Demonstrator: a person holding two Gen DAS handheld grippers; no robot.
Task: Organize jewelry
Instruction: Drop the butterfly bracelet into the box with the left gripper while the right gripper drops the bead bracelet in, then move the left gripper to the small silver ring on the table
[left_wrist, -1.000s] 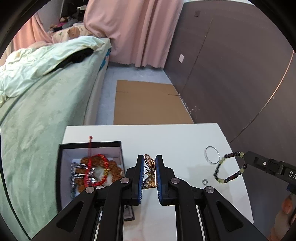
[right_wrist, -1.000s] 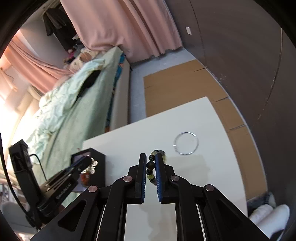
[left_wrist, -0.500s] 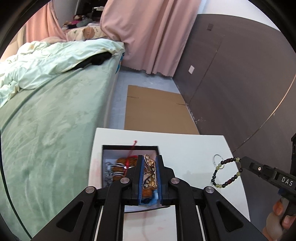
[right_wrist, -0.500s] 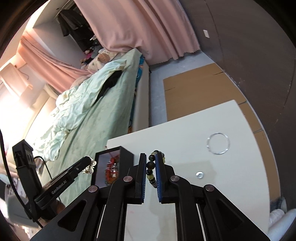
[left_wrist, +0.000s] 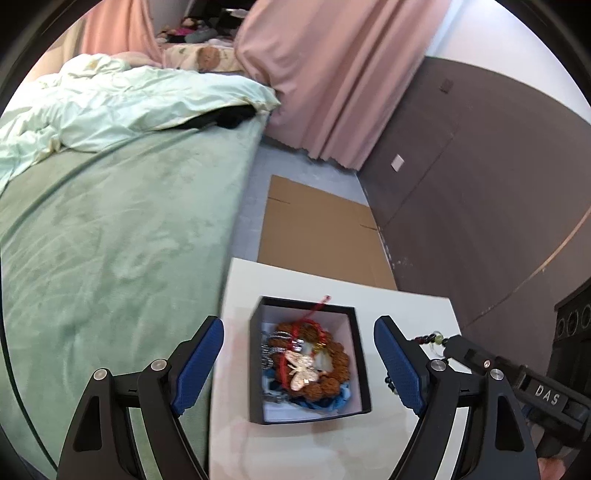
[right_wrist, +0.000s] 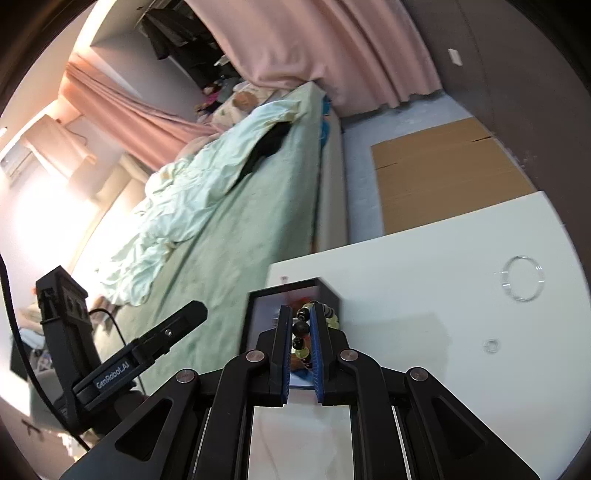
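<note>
A black jewelry box (left_wrist: 365, 369) with a white lining sits on the white table (left_wrist: 402, 306). Inside lie a gold butterfly brooch (left_wrist: 301, 371) on brown beads, red cord and silver chains. My left gripper (left_wrist: 299, 356) is open wide above the box, its blue pads on either side of it. My right gripper (right_wrist: 298, 334) is shut on a dark and green bead bracelet (right_wrist: 301, 328) just beside the box (right_wrist: 325, 291). The bracelet also shows in the left wrist view (left_wrist: 430, 338).
A silver bangle (right_wrist: 522, 282) and a small ring (right_wrist: 491, 346) lie on the table's right part (right_wrist: 424, 266). A green bed (left_wrist: 110, 240) runs along the table's left side. Flat cardboard (left_wrist: 321, 232) lies on the floor beyond the table.
My left gripper opened and the butterfly brooch dropped into the box. My right gripper carried the bracelet left toward the box.
</note>
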